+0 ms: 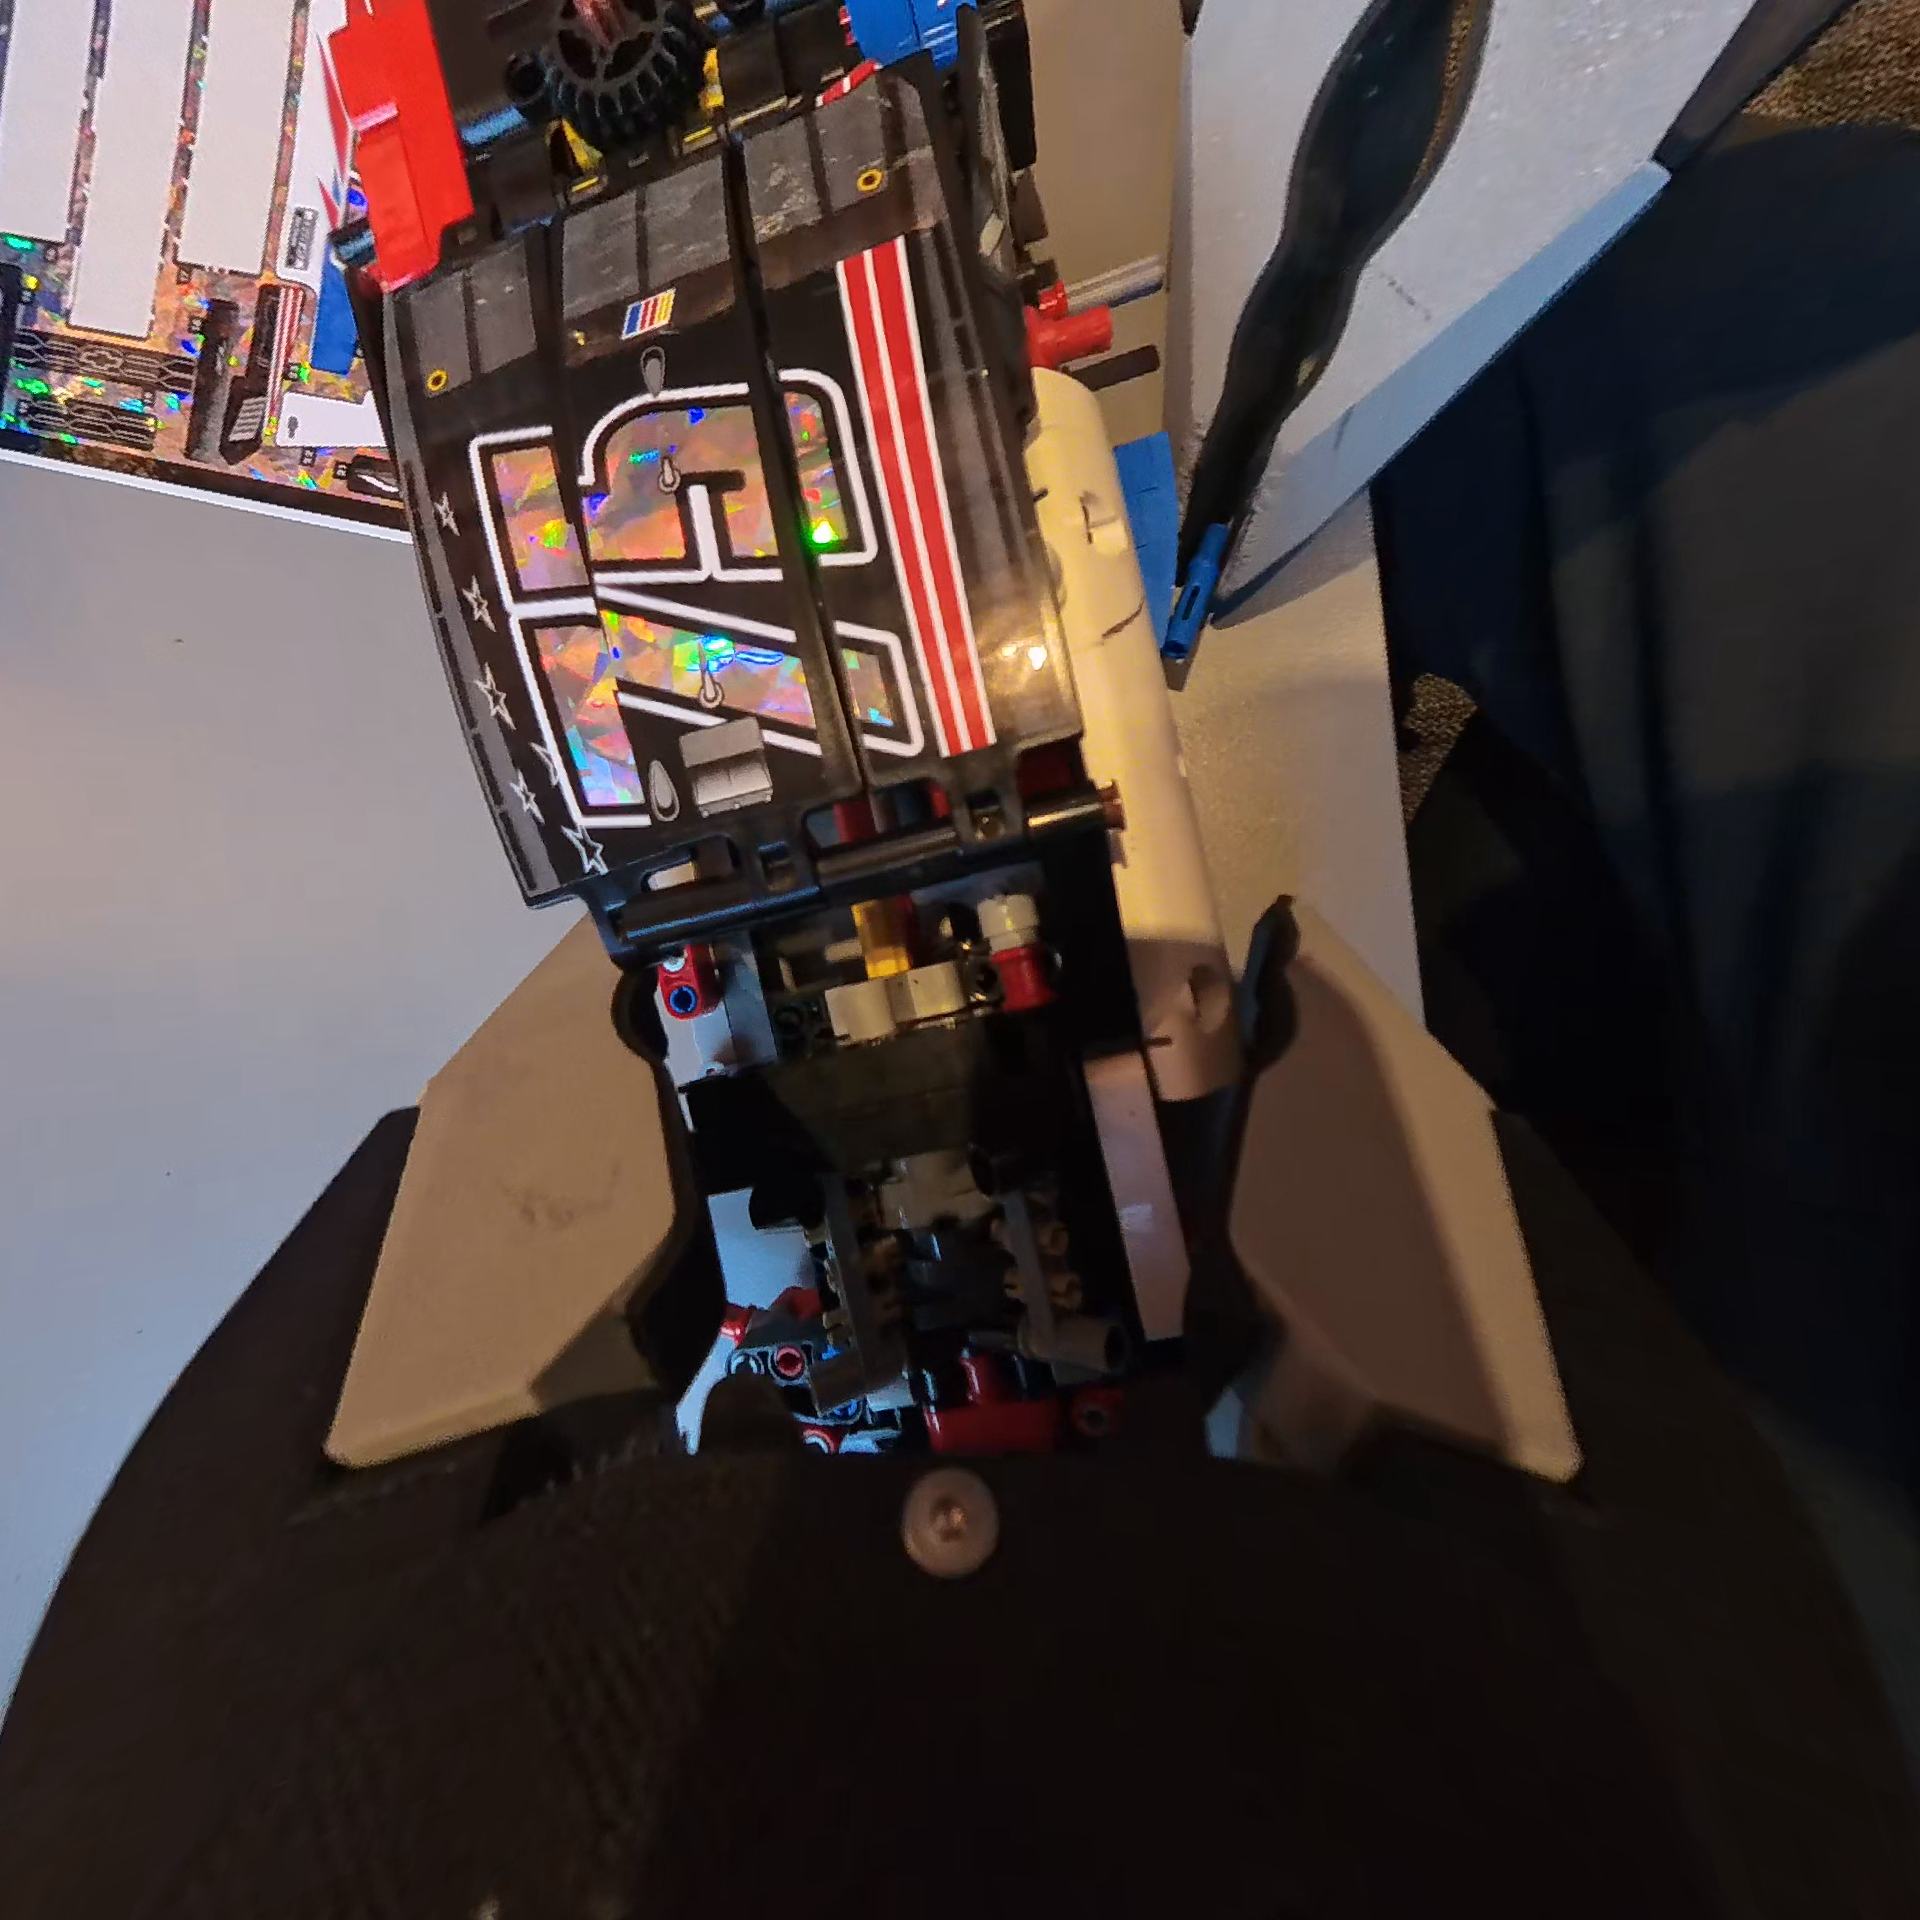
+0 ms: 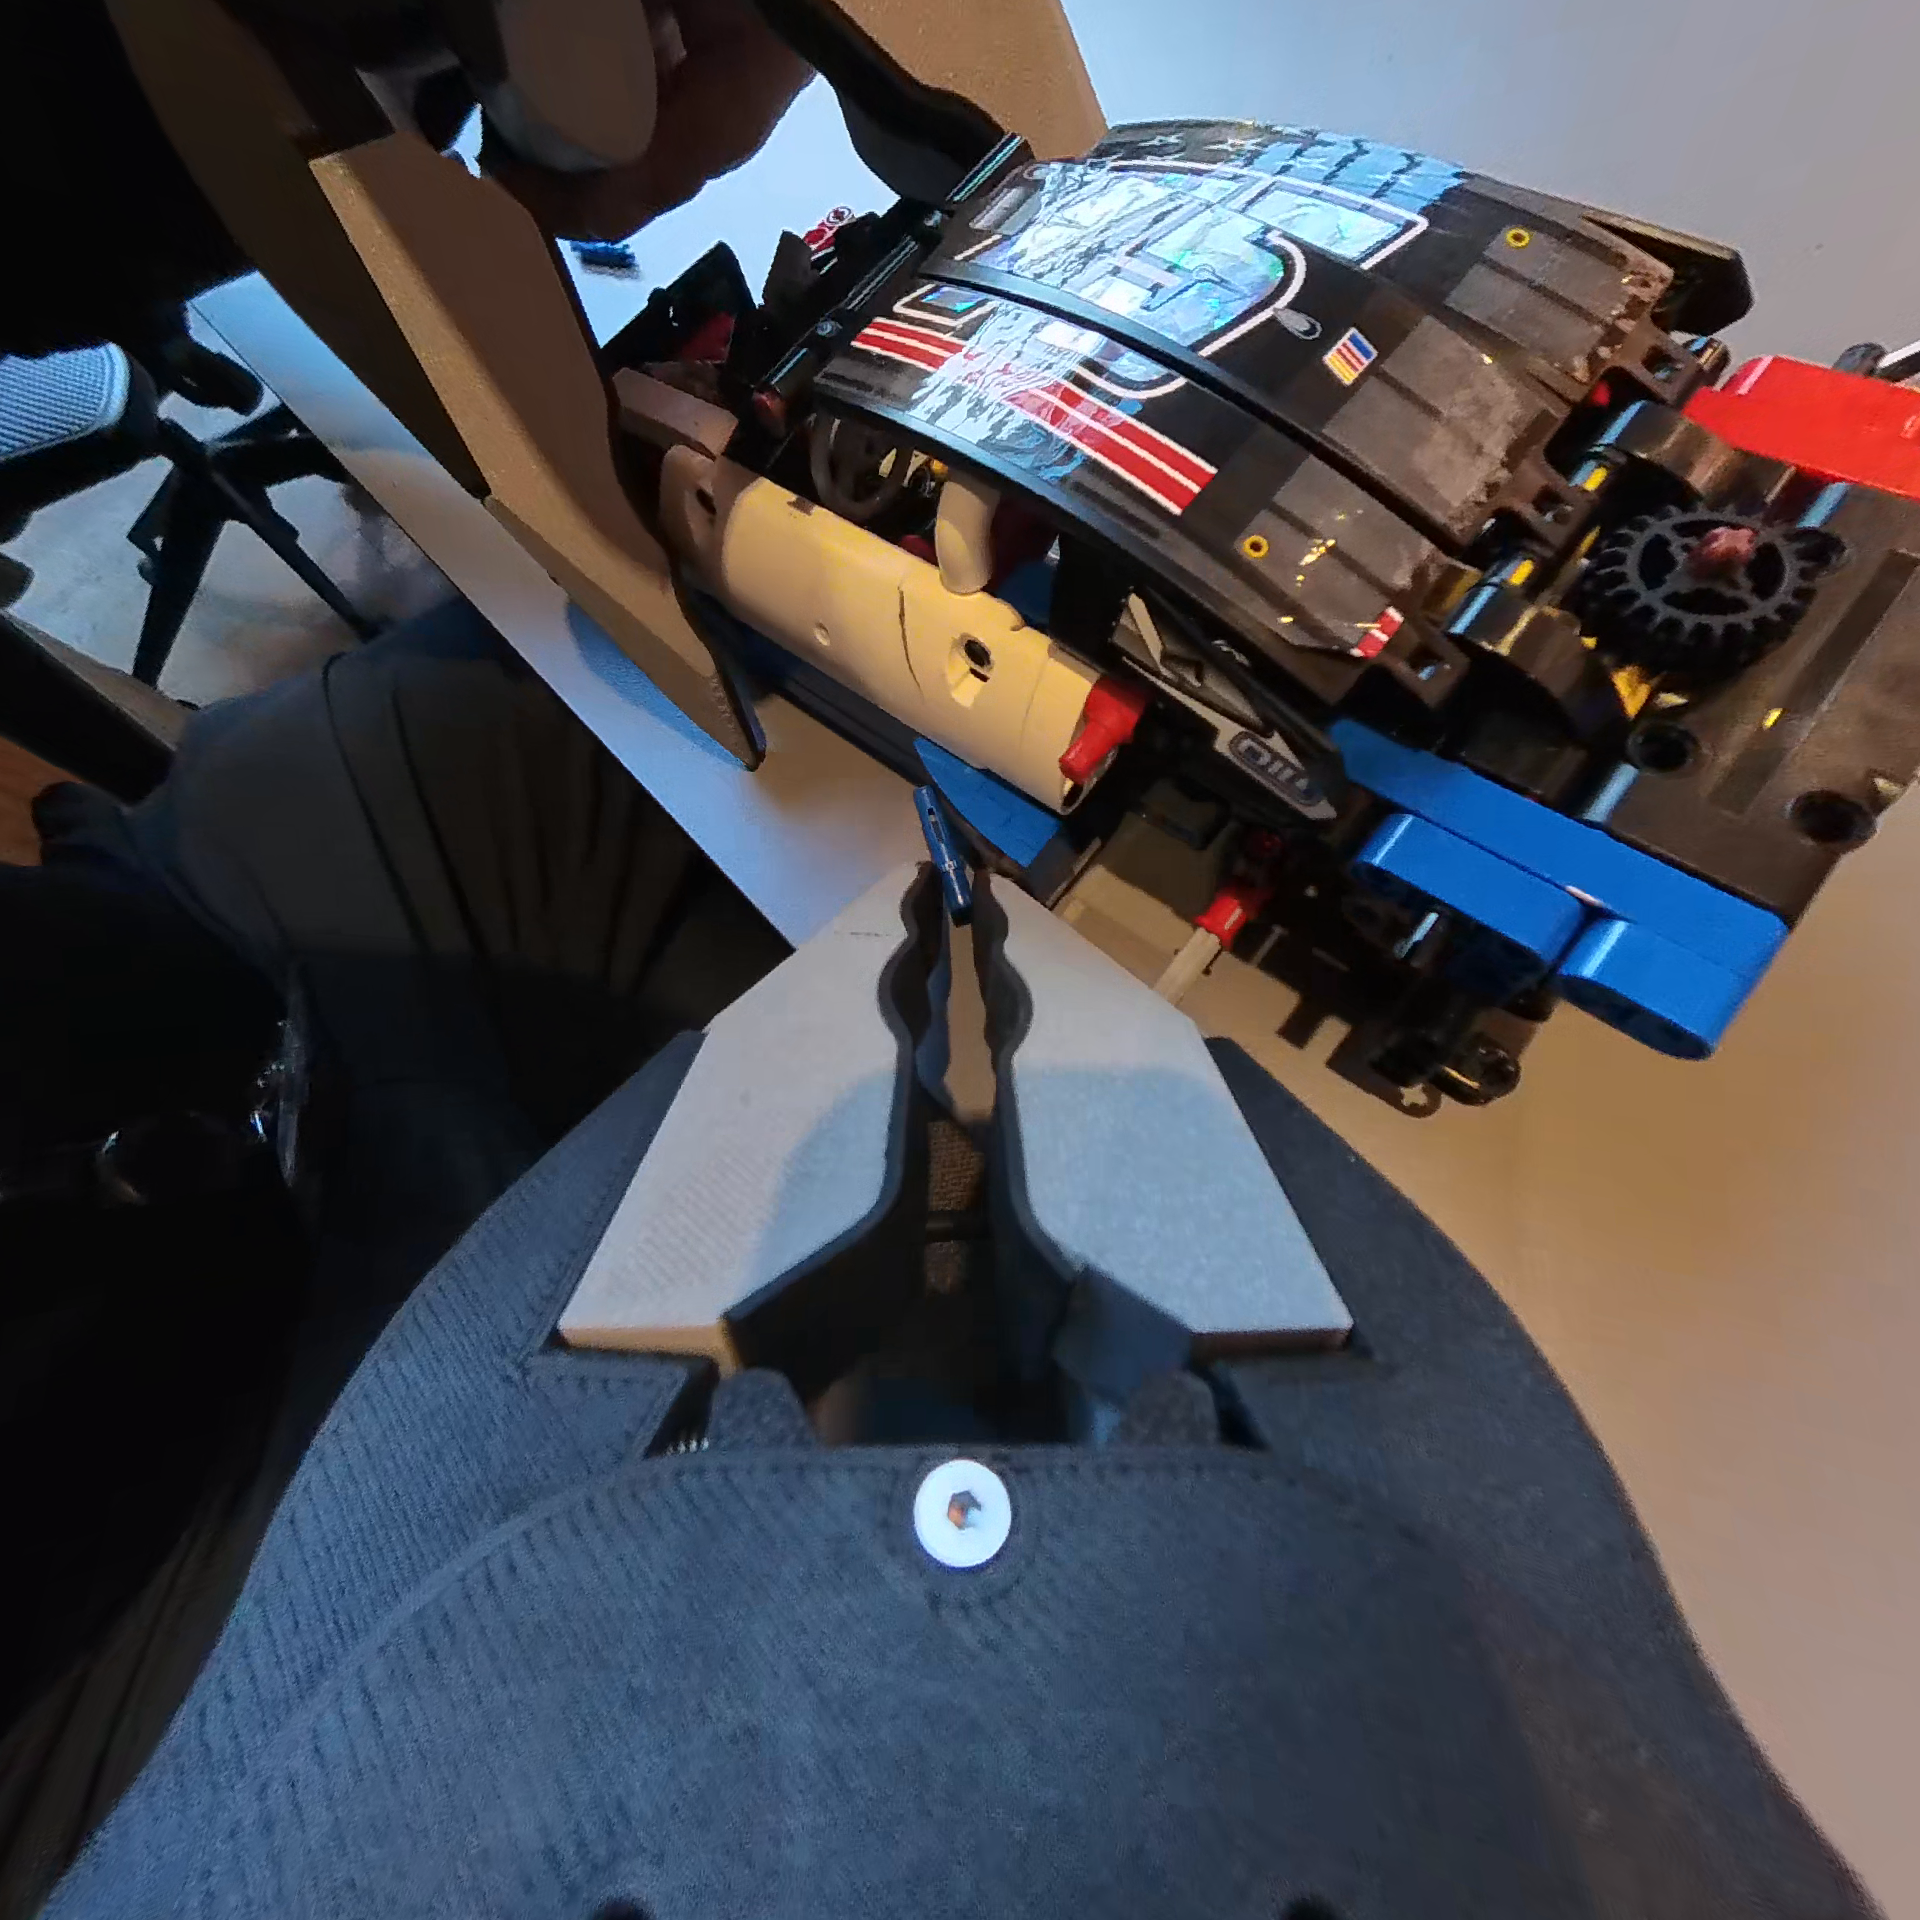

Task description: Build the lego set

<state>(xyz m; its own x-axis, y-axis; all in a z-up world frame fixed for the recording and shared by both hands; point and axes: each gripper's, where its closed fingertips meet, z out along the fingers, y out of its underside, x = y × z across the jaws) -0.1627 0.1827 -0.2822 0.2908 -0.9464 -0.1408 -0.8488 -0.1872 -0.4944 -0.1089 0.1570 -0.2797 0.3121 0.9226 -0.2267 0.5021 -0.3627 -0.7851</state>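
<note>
The lego car has a black roof with a holographic number, red stripes, a white side and blue sills. My left gripper is shut on the car's near end, one finger on each side, and holds it tilted over the table. The car also shows in the right wrist view, gripped by a tan finger of the left gripper. My right gripper is shut on a small blue pin, with the pin's tip close to the blue sill below the white side panel. The pin also shows in the left wrist view.
A holographic sticker sheet lies on the white table at the far left. A person's dark clothing fills the right side past the table edge. A chair base stands on the floor beyond the edge. Some 7 cm of space lies between my two pairs of fingers.
</note>
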